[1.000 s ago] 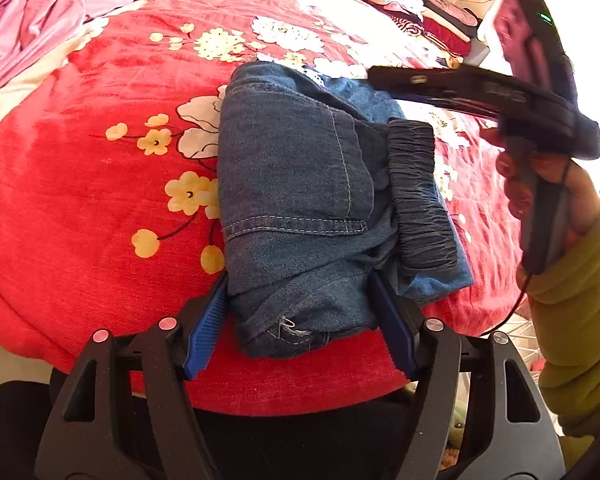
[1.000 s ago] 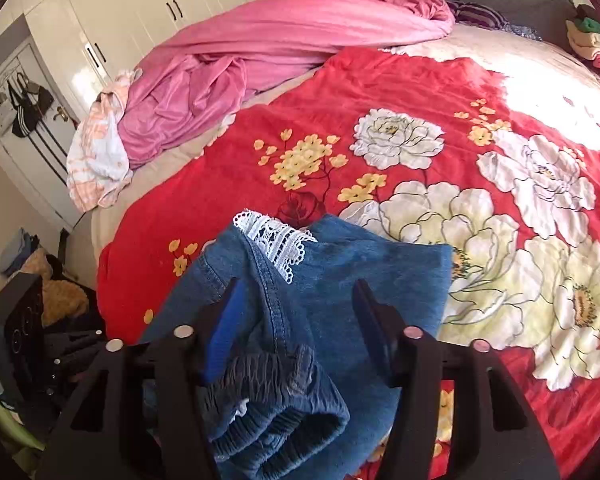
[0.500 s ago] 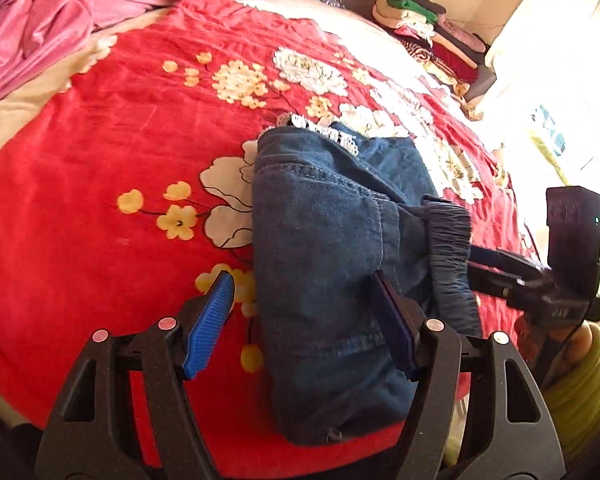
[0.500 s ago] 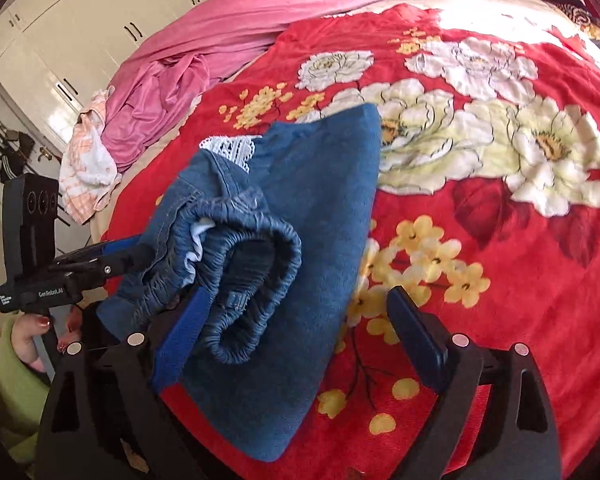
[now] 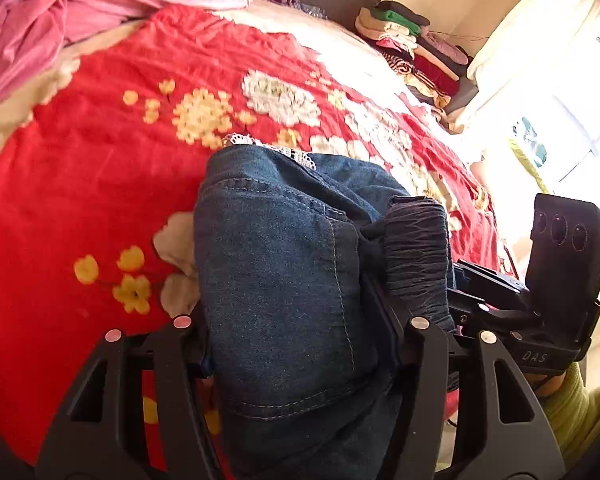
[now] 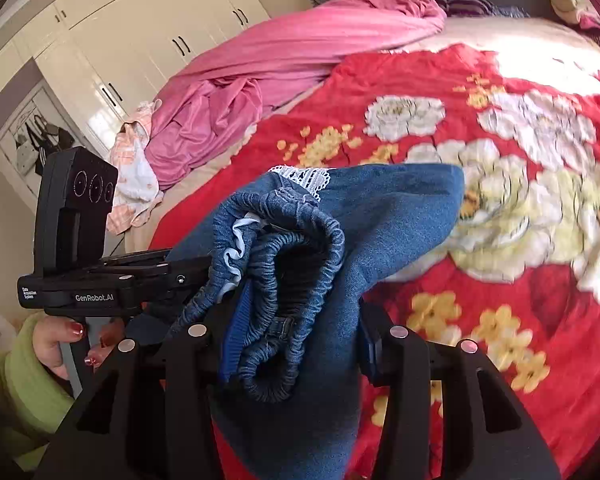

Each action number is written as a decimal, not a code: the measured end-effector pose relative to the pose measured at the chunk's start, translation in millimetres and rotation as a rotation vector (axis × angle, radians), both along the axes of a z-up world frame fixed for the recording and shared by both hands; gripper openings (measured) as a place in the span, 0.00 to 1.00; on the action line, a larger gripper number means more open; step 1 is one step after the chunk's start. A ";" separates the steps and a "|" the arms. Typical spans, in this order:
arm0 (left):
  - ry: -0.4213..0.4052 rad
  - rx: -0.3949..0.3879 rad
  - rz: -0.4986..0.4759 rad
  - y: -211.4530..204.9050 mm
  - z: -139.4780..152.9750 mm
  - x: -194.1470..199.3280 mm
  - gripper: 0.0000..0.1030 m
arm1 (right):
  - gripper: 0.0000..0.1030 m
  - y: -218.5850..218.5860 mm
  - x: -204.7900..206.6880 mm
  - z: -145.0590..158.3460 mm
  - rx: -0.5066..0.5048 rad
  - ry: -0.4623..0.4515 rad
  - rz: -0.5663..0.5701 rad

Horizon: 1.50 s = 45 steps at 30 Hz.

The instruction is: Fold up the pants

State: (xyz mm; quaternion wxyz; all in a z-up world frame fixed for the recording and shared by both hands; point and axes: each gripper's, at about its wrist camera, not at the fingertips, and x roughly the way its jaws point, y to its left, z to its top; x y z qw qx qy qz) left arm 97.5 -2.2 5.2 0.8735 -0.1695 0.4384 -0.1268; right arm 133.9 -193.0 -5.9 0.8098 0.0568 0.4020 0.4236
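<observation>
Left gripper point(image 5: 300, 344): jaws wide around the folded denim pants point(image 5: 284, 280), fingers pressing both sides of the bundle, so I read it as clamped on the pants. Right gripper point(image 6: 296, 340): same, jaws spread around the elastic waistband point(image 6: 296, 248) end, blue pad against the cloth on its left; looks like a hold too. Each shows in the other's view, coming in from the side, tips at the bundle.

Pants sit between both grippers, bunched into a thick packet above the near edge of the red floral blanket point(image 5: 100, 184). Can't tell if the underside touches the blanket. Lace trim point(image 5: 272, 150) pokes out at the far end.

My guess on the two-sided grip: keep the layers from springing open while the packet gets carried or set down. Fold looks mostly done.

Left to right around it: pink sheet heap point(image 6: 260, 92), open blanket, stacked clothes point(image 5: 412, 52) far right by the window. Nothing blocks the blanket area ahead.
</observation>
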 end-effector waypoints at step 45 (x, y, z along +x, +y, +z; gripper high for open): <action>-0.079 0.160 0.141 20.1 4.4 -20.2 0.90 | 0.95 -32.5 -1.9 27.3 -0.141 -0.240 -0.339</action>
